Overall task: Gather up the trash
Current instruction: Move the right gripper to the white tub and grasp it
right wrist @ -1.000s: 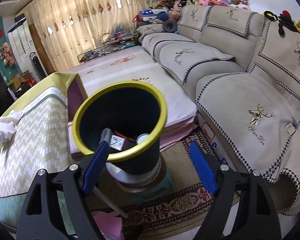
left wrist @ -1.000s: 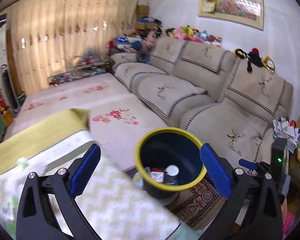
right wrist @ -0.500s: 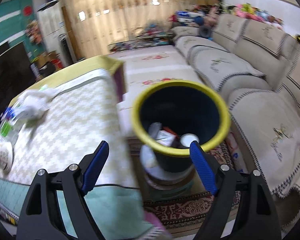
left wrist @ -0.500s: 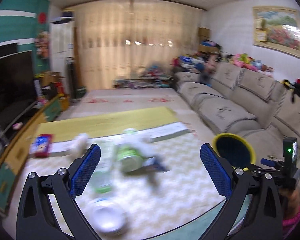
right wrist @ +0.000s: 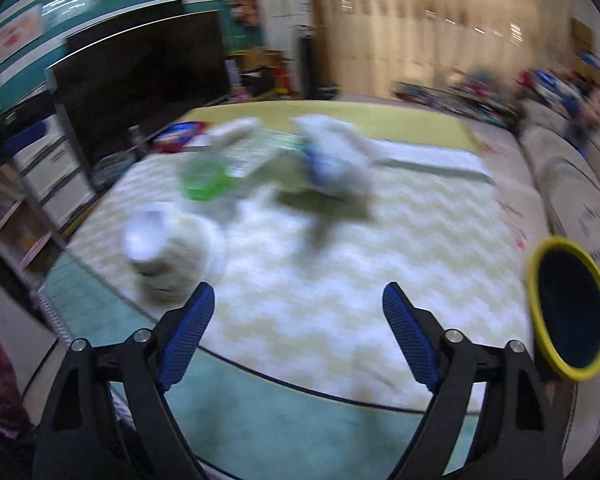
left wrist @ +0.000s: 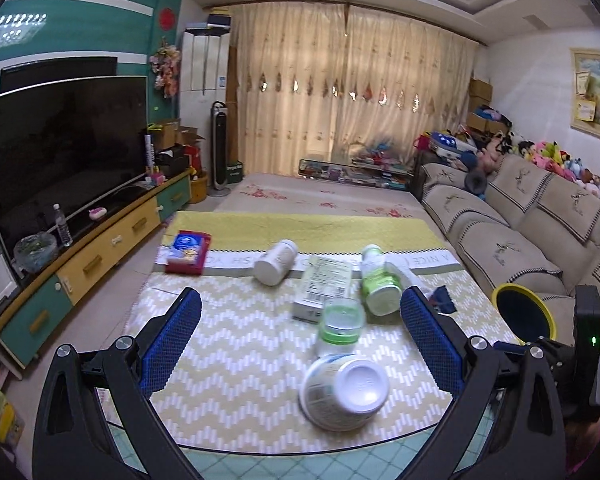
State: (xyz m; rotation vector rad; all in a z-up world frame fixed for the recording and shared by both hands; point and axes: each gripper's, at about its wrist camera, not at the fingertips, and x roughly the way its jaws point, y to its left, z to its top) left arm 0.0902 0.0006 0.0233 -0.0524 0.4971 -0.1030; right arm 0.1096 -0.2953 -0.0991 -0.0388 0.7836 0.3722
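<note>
Trash lies on the table's zigzag cloth point(left wrist: 236, 344): an upturned paper bowl point(left wrist: 346, 394), a clear bottle with a green label point(left wrist: 340, 322), a flat carton point(left wrist: 324, 290), a white bottle point(left wrist: 276, 266), a green-and-white bottle point(left wrist: 376, 280), crumpled tissue point(left wrist: 404, 272) and a red-blue packet point(left wrist: 188, 250). The yellow-rimmed bin point(left wrist: 526, 316) stands off the table's right edge. My left gripper point(left wrist: 300, 296) hangs open above the bowl and clear bottle, touching nothing. My right gripper point(right wrist: 299, 291) is opening over bare cloth, nothing between its jaws. Its view is blurred, showing the bowl point(right wrist: 168, 256) and the bin point(right wrist: 568, 310).
A long sofa point(left wrist: 520, 232) runs along the right behind the bin. A TV point(left wrist: 60, 148) on a low cabinet point(left wrist: 100, 256) lines the left wall. A carpeted floor point(left wrist: 320, 196) and curtains lie beyond the table.
Both views have swung left from the bin to the table. The bin, once central and close, now sits at the right edge. Both grippers stay empty.
</note>
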